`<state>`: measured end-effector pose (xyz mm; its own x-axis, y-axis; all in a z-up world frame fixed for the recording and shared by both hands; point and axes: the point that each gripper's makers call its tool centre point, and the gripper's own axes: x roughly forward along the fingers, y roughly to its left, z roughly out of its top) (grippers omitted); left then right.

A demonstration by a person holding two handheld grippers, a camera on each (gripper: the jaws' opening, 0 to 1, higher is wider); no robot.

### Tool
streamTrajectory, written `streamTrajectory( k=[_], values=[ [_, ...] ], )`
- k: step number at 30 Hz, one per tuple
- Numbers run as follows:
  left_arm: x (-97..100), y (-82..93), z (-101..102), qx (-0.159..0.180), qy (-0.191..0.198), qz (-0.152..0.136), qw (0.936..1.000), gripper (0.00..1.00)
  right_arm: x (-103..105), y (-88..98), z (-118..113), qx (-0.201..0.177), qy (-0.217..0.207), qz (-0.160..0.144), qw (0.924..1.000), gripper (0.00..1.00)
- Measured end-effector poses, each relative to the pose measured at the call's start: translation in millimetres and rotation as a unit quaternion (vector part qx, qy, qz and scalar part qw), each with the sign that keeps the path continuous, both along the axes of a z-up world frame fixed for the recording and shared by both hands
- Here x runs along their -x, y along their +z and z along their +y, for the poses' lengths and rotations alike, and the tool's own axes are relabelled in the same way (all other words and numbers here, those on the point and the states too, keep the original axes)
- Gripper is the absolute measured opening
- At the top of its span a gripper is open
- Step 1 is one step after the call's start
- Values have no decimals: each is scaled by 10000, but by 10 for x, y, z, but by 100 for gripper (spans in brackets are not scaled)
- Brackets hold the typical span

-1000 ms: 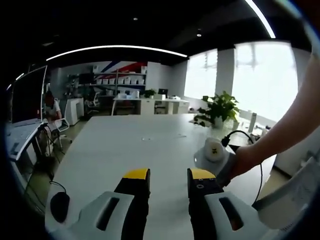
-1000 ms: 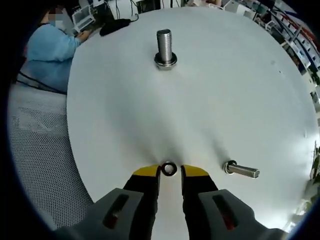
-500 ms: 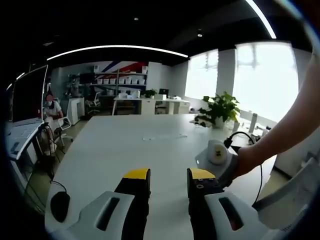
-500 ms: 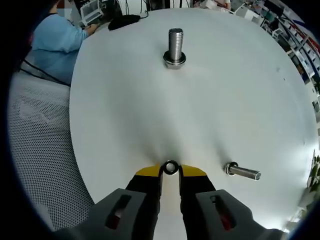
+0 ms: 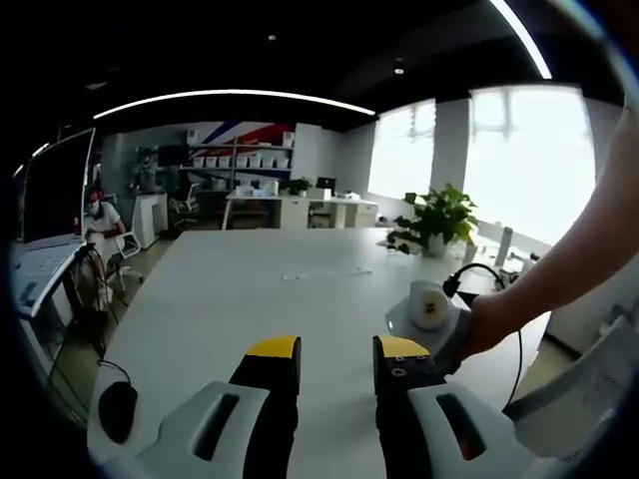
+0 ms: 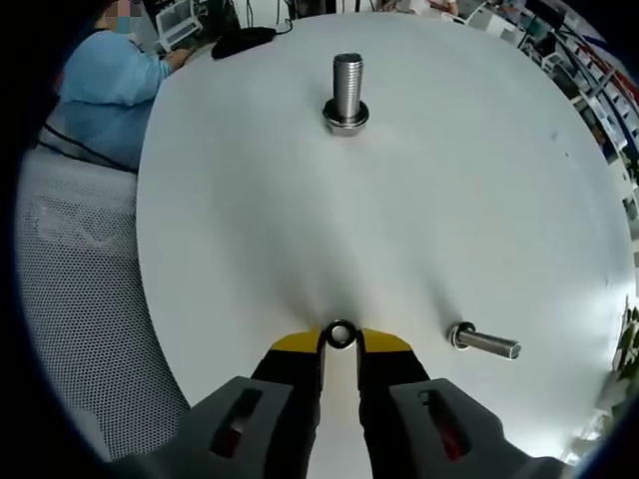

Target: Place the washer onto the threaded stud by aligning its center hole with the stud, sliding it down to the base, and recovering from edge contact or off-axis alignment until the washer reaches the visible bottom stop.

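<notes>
In the right gripper view, a small metal washer [image 6: 340, 335] lies on the white table [image 6: 449, 200], pinched between the yellow tips of my right gripper [image 6: 340, 339], which is shut on it. An upright threaded stud [image 6: 346, 92] with a washer at its base stands far ahead of the jaws. In the left gripper view, my left gripper [image 5: 336, 351] hovers above the table [image 5: 260, 289], open, with nothing between its jaws. The right gripper's body [image 5: 431, 311] and the hand holding it sit just to the right.
A second bolt [image 6: 483, 342] lies on its side right of my right gripper. A person in blue [image 6: 105, 90] sits at the table's far left edge. A black mouse [image 5: 120, 411], a cable, a potted plant [image 5: 437, 220] and office desks show in the left gripper view.
My right gripper's jaws have closed in on the washer, from a wider gap one second ago. The view shifted slightly; the left gripper stays almost still.
</notes>
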<state>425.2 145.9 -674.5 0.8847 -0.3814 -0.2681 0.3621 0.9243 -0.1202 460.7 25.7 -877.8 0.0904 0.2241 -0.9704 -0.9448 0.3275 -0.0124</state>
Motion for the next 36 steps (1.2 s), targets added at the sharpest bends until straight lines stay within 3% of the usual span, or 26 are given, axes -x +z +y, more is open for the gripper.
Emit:
streamTrajectory(
  k=[10, 17, 36],
  values=[
    [-6, 15, 5, 56, 21, -19, 10000, 27, -13, -2, -10, 15, -163, 13, 9999, 14],
    [-14, 62, 47, 361, 135, -43, 9992, 28, -19, -3, -16, -112, -386, -6, 9992, 13],
    [-17, 102, 54, 173, 123, -178, 9996, 29, -12, 4, -32, -92, -450, -51, 9989, 13]
  ],
)
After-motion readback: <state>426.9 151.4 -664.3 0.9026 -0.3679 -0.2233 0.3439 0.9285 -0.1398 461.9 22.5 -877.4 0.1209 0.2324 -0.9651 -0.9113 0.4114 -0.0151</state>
